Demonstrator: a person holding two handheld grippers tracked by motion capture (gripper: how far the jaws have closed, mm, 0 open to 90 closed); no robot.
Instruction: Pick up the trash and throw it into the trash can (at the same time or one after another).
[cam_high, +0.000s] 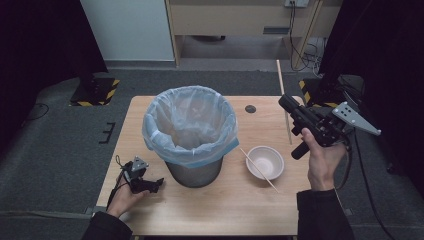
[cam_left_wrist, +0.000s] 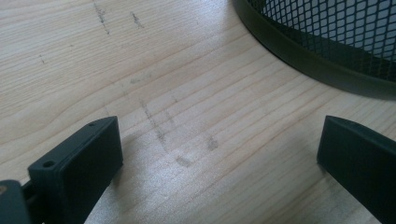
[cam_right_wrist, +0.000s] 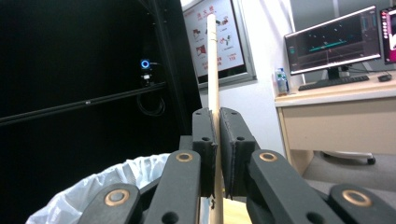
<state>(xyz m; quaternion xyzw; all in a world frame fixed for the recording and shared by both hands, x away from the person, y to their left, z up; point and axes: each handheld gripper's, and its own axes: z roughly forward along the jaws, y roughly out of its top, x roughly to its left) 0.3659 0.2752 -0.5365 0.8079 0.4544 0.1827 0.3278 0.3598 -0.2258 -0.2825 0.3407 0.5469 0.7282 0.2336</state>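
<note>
Pale wooden table (cam_high: 210, 210) on grey carpet, dark curtains either side. Grey mesh bin w/ clear plastic liner (cam_high: 191, 131) at centre. Right gripper (cam_high: 295, 116), raised over table's right edge, clamped on thin wooden chopstick (cam_high: 283, 95), seemingly upright. Left gripper (cam_high: 156, 184) rests low by bin, jaws apart.
</note>
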